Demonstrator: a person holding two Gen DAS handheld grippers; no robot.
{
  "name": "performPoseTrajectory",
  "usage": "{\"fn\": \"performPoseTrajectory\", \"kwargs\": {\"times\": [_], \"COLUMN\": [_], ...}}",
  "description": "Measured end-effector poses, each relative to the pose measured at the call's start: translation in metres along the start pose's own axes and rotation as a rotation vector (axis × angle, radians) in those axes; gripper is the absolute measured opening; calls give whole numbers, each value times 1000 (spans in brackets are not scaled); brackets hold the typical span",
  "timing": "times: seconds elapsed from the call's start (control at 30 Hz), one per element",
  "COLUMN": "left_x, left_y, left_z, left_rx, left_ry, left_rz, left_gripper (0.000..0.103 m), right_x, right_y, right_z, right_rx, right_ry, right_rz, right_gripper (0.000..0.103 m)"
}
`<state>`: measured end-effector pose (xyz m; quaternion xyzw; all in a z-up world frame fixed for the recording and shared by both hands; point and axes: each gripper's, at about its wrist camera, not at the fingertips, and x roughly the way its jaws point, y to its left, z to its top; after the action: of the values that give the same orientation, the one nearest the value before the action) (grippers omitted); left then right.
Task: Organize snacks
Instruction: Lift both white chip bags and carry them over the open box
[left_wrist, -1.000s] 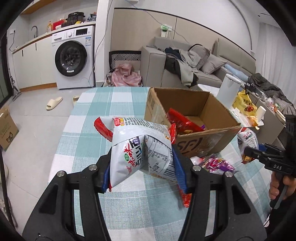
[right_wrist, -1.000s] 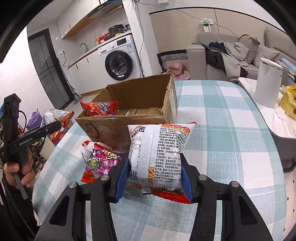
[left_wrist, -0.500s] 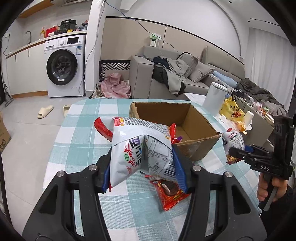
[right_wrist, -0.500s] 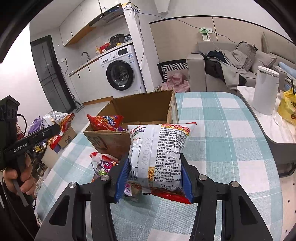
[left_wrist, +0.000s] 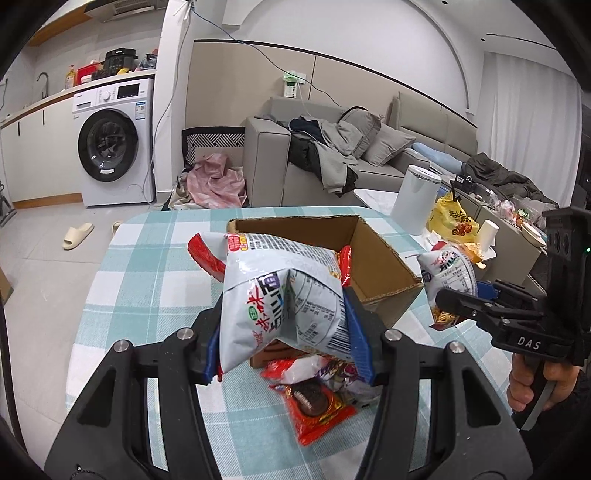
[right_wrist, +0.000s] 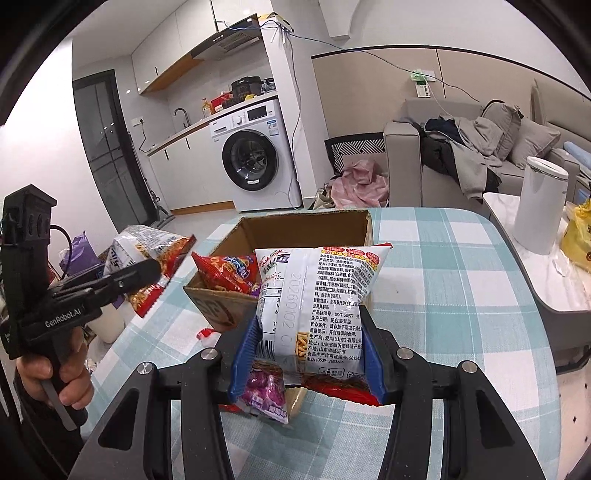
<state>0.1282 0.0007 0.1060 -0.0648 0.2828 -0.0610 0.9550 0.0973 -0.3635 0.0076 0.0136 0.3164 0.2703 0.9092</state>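
Note:
My left gripper (left_wrist: 288, 332) is shut on a white and red snack bag (left_wrist: 280, 291), held above the table in front of the open cardboard box (left_wrist: 373, 258). My right gripper (right_wrist: 308, 343) is shut on a similar white snack bag (right_wrist: 317, 295), held above the table near the box (right_wrist: 310, 229). A red snack bag (right_wrist: 229, 273) lies inside the box. Loose packs lie on the table below: a red cookie pack (left_wrist: 314, 406) and a purple pack (right_wrist: 266, 391). Each gripper shows in the other's view, the right (left_wrist: 454, 299) and the left (right_wrist: 147, 269).
The table has a teal checked cloth (right_wrist: 443, 280). A white kettle (right_wrist: 539, 206) and a yellow bag (left_wrist: 452, 218) stand on a side counter at the right. A sofa, a washing machine (left_wrist: 110, 144) and slippers are beyond the table.
Both grippers have risen and drawn back from the box with their bags still held. The box looks farther and lower, and loose packs on the table have come into view.

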Motion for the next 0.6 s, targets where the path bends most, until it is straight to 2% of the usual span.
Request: {"fn": "performPoseTrajectory", "kwargs": {"times": [0.6], "left_x": [58], "left_y": [-5], "left_z": [38], "left_rx": [3], "left_ry": [-7], "left_rz": [6], "left_gripper": [52], "right_x": [23], "right_y": [5], "right_z": [27], "right_rx": [16], "right_ry": [-2], "right_rz": [34], "right_gripper": [51]}}
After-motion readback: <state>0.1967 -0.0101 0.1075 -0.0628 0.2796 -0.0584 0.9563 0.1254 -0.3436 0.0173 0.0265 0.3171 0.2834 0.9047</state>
